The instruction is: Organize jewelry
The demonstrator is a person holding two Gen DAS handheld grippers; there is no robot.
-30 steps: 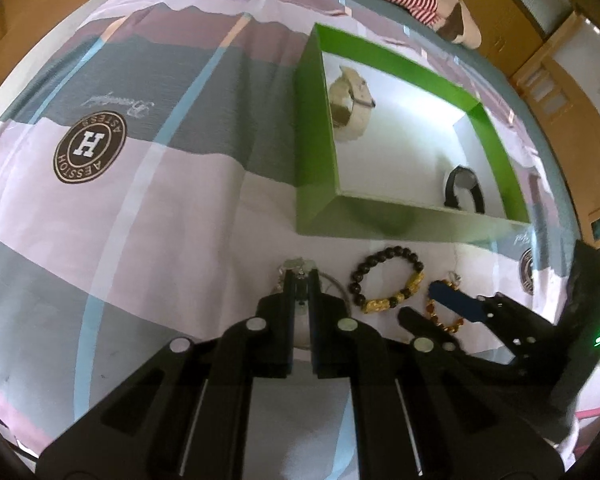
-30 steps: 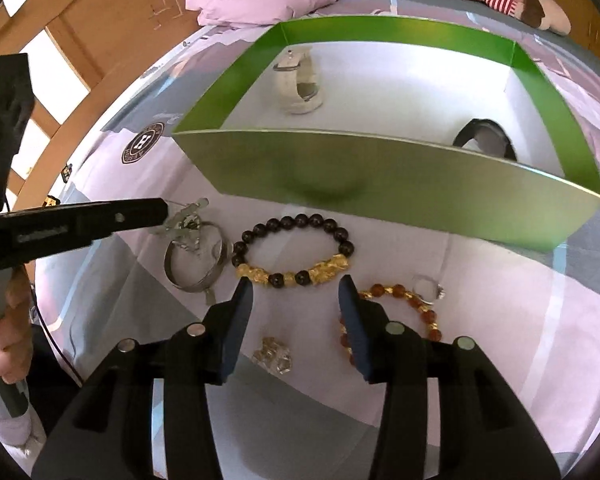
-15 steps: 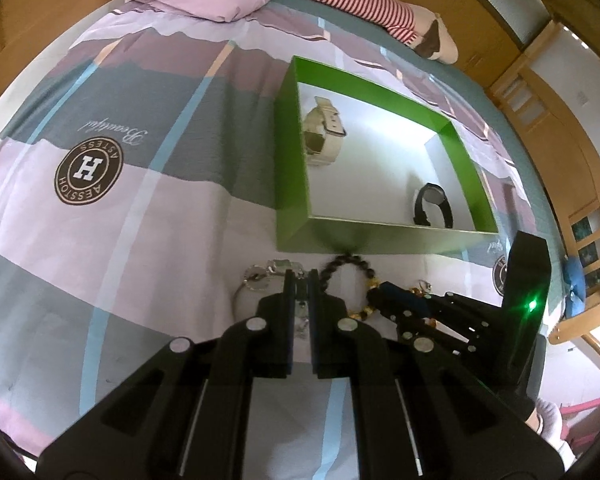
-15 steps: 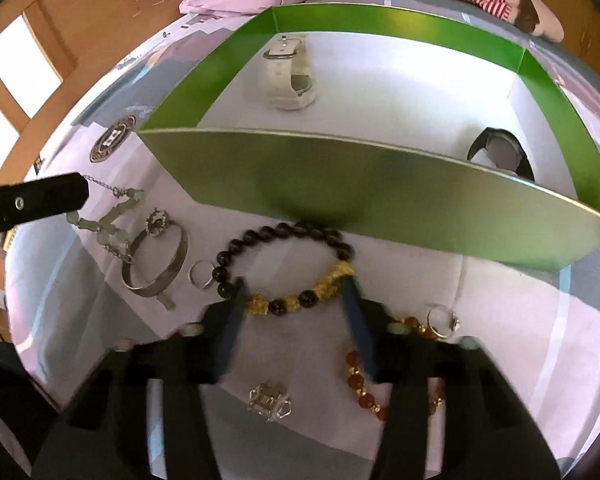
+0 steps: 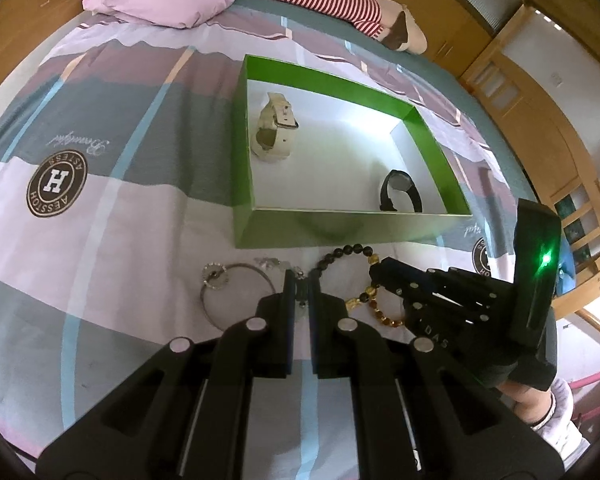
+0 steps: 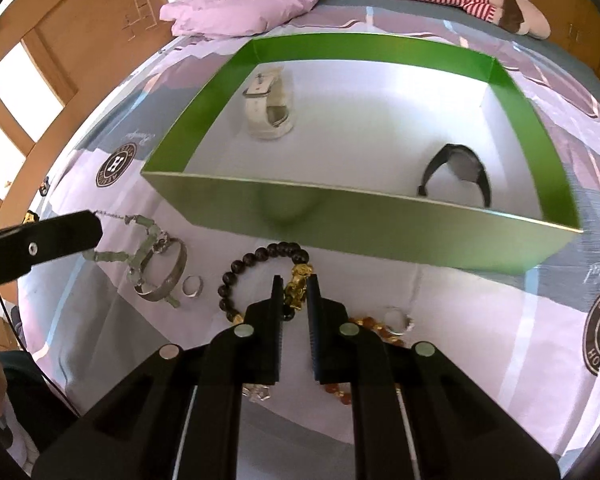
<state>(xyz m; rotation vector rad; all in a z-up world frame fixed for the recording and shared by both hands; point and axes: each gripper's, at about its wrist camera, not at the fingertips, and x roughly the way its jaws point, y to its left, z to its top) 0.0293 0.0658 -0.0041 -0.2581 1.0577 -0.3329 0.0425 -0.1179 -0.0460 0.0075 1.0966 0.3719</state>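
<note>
Right gripper (image 6: 294,292) jaws closing on dark-and-gold beaded bracelet (image 6: 260,258); left gripper (image 5: 300,286) jaws pinching pale-green bead chain necklace (image 6: 140,248).

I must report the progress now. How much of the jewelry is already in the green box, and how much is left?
Done: a white watch and a black watch lie in the green box.
In hand: the left tongs are shut on a green necklace; the right tongs are closing on the black bead bracelet.
Left on the bed: a silver bangle, a ring, an amber bracelet.
</note>
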